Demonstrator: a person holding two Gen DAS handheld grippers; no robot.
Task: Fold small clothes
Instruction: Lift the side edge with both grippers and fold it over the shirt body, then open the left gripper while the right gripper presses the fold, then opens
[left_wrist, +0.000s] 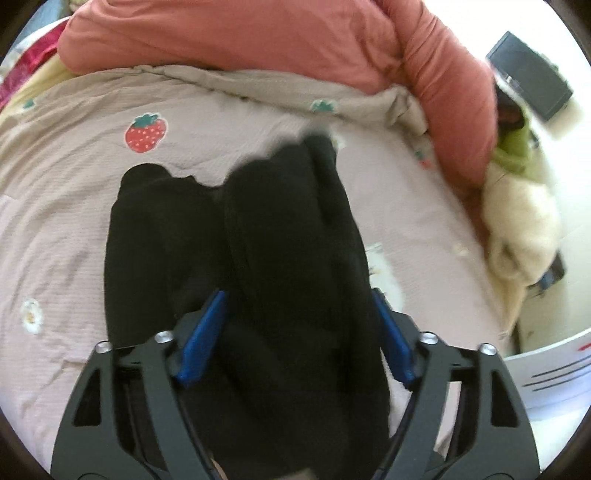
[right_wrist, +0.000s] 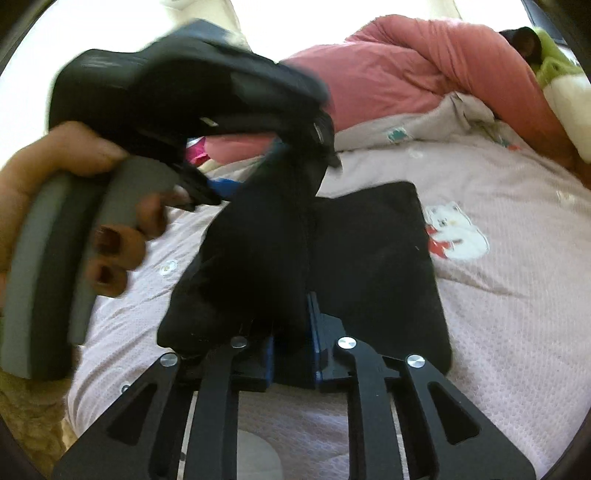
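A small black garment (left_wrist: 236, 236) lies on the pink bedspread (left_wrist: 55, 221), partly folded over itself. My left gripper (left_wrist: 299, 314) has its blue pads wide apart, with a fold of the black cloth lying between them. In the right wrist view the garment (right_wrist: 373, 258) has one part flat on the bed and one part lifted. My right gripper (right_wrist: 290, 325) is shut on the lifted black fold. The left gripper (right_wrist: 273, 155) shows there from the side, held by a hand (right_wrist: 55, 177), with the cloth hanging from it.
A salmon-red duvet (left_wrist: 258, 40) is bunched along the far side of the bed. A cream fluffy item (left_wrist: 517, 221) and a green one (left_wrist: 513, 147) lie at the right edge. A white paper (left_wrist: 554, 369) is at the lower right. Strawberry (left_wrist: 146, 133) prints dot the bedspread.
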